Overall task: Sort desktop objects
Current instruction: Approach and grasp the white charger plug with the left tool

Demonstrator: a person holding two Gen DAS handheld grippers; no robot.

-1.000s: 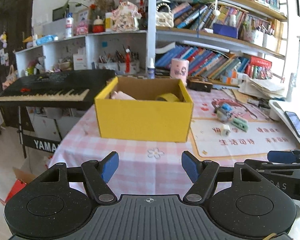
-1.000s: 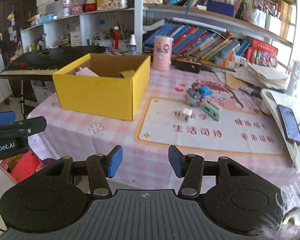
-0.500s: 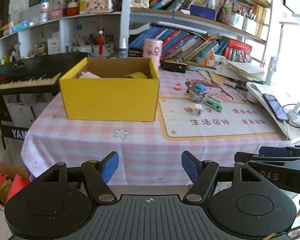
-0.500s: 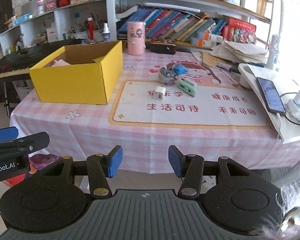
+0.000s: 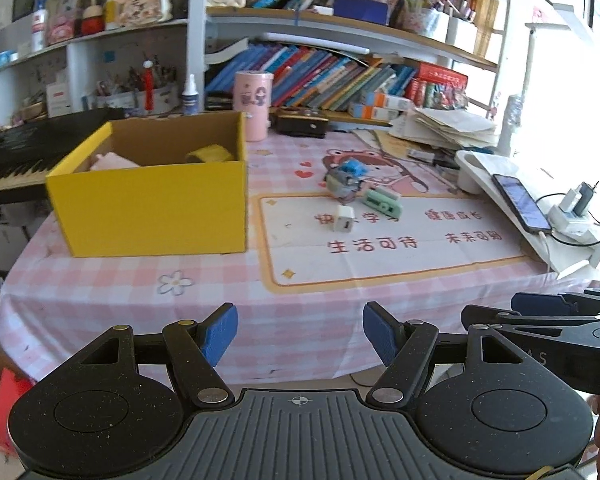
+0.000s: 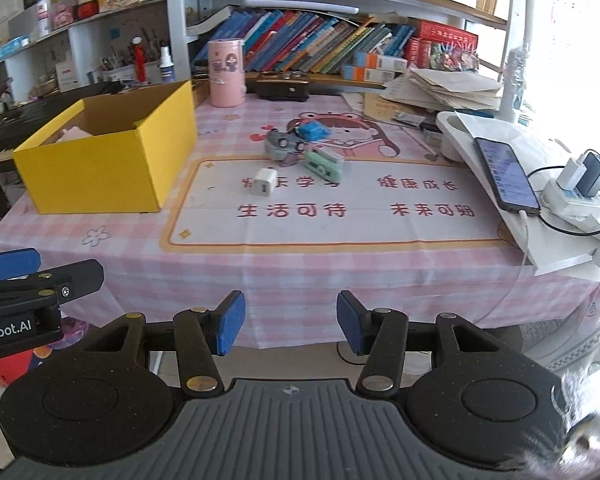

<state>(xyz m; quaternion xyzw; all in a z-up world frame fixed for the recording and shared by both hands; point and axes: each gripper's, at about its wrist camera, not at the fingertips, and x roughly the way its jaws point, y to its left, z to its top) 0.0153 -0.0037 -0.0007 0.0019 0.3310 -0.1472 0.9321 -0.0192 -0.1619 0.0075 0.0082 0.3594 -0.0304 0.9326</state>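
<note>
A yellow cardboard box (image 5: 152,200) (image 6: 100,164) stands open on the pink checked tablecloth, with a yellow tape roll (image 5: 210,154) and a pink item inside. On the mat beside it lie a white charger cube (image 5: 344,219) (image 6: 265,181), a green item (image 5: 382,202) (image 6: 323,162), a grey item (image 5: 342,184) (image 6: 282,146) and a blue item (image 5: 352,168) (image 6: 314,130). My left gripper (image 5: 300,334) and right gripper (image 6: 288,322) are both open and empty, held off the table's near edge.
A pink cup (image 6: 226,72) and a dark case (image 6: 282,86) stand at the back. A phone (image 6: 506,174) on a white stand, a power strip (image 6: 576,192) and paper stacks occupy the right. A keyboard (image 5: 16,152) is at left; bookshelves behind.
Both grippers have drawn back from the table and swung right; the box and small items now look farther away and more centred. Both stay open.
</note>
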